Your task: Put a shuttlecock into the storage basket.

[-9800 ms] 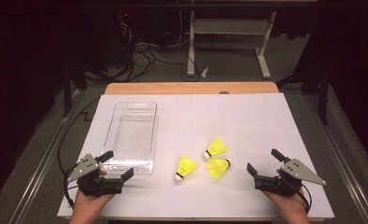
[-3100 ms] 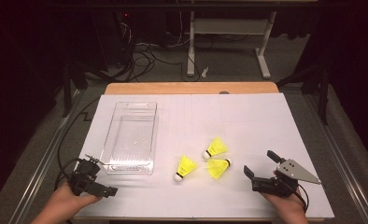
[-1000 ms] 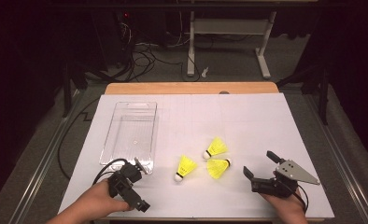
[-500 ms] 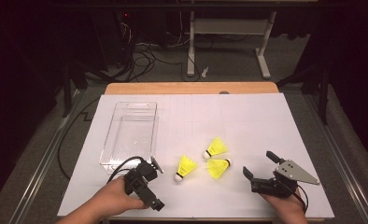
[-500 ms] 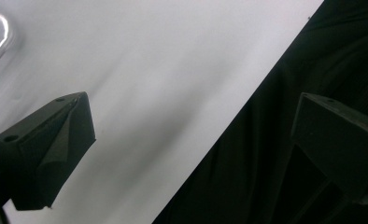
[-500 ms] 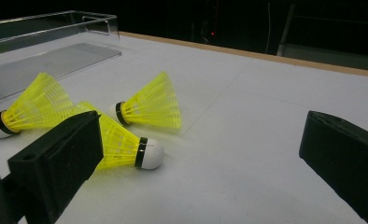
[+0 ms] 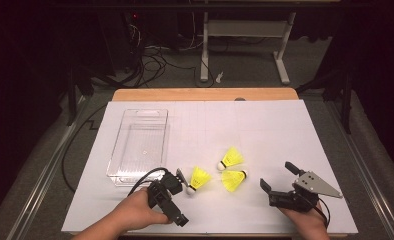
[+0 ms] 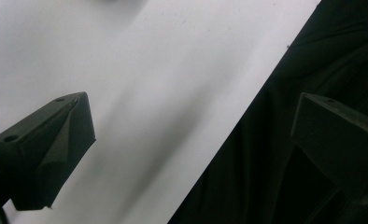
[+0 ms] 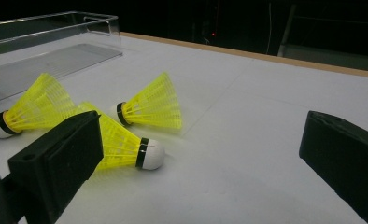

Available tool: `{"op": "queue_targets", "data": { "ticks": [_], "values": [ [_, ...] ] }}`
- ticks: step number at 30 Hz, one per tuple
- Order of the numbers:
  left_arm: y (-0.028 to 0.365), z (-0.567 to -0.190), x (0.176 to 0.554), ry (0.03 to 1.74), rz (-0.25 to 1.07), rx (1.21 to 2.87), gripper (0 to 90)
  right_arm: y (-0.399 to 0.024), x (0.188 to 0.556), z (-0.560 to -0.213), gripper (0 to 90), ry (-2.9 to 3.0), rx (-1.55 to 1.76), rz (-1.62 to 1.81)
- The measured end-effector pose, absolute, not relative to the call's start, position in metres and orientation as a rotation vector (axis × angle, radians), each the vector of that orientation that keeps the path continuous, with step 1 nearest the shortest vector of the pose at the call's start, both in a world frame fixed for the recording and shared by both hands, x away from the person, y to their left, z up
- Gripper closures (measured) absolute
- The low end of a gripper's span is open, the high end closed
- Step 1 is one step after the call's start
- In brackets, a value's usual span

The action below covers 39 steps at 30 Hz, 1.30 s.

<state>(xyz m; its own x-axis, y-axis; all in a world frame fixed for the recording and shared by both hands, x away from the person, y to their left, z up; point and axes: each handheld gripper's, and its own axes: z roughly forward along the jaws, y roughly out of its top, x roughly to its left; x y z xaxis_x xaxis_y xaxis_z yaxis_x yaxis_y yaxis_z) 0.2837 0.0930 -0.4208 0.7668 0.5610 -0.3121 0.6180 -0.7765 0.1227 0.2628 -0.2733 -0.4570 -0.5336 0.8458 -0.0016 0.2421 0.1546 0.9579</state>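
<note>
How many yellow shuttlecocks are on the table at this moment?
3, all lying on the white sheet right of the clear tray: one beside the left gripper, one farther back, and one nearest the right gripper. None seems hidden.

No writing, label or number can be read anywhere.

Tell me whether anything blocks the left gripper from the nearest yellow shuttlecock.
Nothing visible does. In the high view the left gripper sits right beside the nearest shuttlecock, with only bare white table between them. The other two shuttlecocks lie beyond it, toward the right gripper.
</note>
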Motion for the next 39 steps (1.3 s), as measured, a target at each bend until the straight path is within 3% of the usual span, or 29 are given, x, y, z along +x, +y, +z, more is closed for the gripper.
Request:
{"op": "queue_targets", "data": {
  "ticks": [39],
  "values": [
    [0.056, -0.406, 0.305, 0.891, -0.338, 2.784, 0.6, -0.274, 0.262, -0.456, 0.5, 1.874, 1.026, 1.404]
  ]
}}
